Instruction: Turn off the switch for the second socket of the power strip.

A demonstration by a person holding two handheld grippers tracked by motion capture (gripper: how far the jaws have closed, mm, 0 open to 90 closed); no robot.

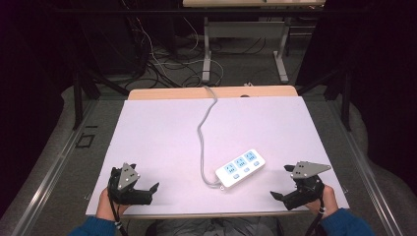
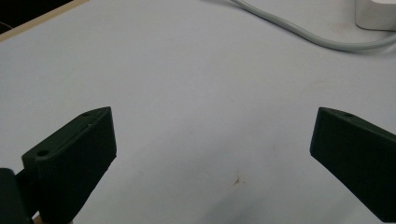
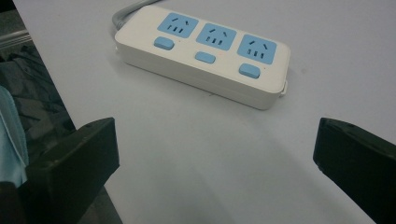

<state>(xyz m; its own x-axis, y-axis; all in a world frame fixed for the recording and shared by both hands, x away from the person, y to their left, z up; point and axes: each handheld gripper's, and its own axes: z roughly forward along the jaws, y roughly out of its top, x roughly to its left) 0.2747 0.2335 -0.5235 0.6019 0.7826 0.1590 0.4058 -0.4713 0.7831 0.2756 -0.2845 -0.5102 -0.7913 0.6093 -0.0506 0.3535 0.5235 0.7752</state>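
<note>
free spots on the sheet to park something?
Left half of the white sheet, between cable and left gripper, is bare. So is the far right, beyond the power strip. The near middle is crowded.

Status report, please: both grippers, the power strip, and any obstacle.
Left gripper open, empty. Right gripper open, empty. Power strip flat on white table between them, untouched. Its grey cable runs to far edge; nothing blocks.
</note>
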